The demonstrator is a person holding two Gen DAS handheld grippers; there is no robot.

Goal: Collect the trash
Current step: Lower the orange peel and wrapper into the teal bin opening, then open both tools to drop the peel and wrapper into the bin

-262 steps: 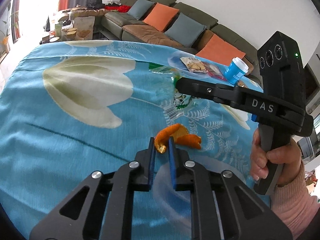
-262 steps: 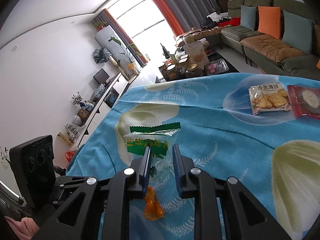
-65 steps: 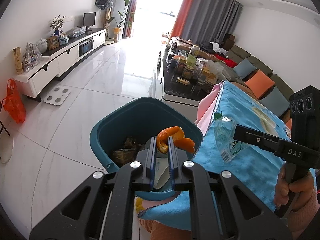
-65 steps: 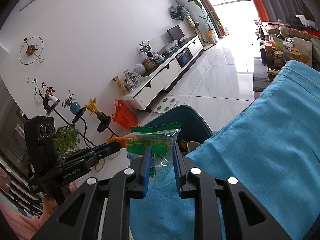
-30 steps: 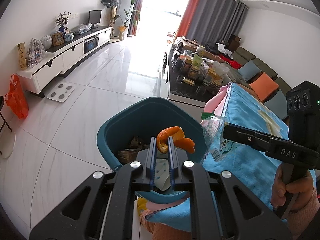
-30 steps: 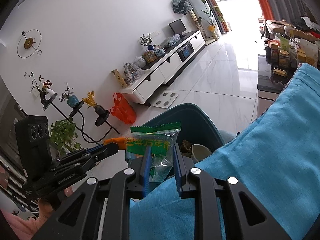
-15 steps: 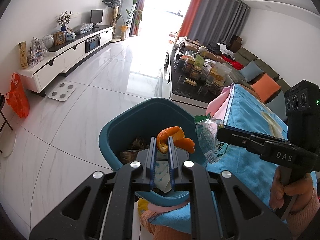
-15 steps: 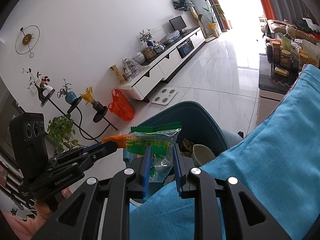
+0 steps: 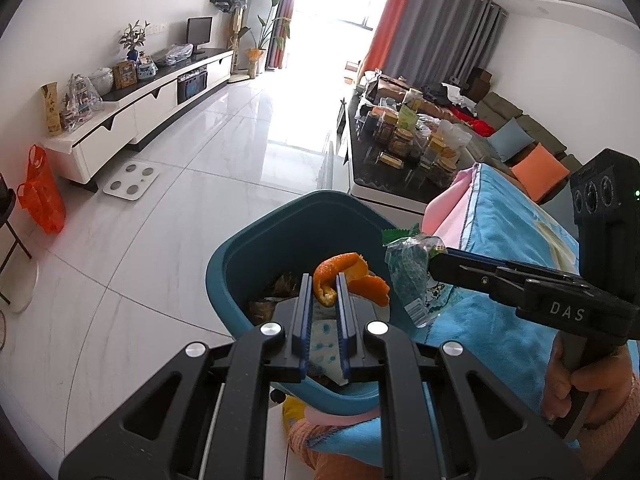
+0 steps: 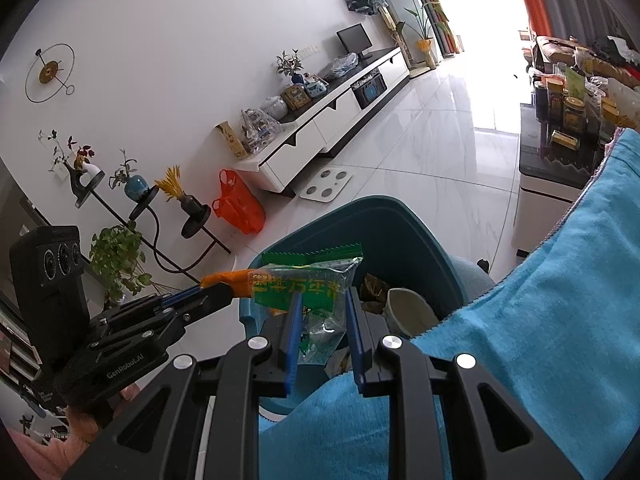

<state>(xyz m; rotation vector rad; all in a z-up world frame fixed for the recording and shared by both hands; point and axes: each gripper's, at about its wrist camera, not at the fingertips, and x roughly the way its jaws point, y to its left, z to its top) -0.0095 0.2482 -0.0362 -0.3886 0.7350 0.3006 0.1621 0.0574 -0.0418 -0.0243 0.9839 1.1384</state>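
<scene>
While clamped — left gripper [image 9: 322, 292]: curled orange peel [image 9: 348, 276] | right gripper [image 10: 320, 312]: crinkled green-printed wrapper [image 10: 308, 280]

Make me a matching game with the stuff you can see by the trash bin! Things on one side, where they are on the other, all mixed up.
Things:
1. orange peel
2. snack wrapper
3. white cup
4. orange plastic bag

Places:
A. lying inside the teal bin
B. pinched in the left gripper
C. on the floor beside the white TV cabinet
D. pinched in the right gripper

Pairs: 1-B, 2-D, 3-A, 4-C
</scene>
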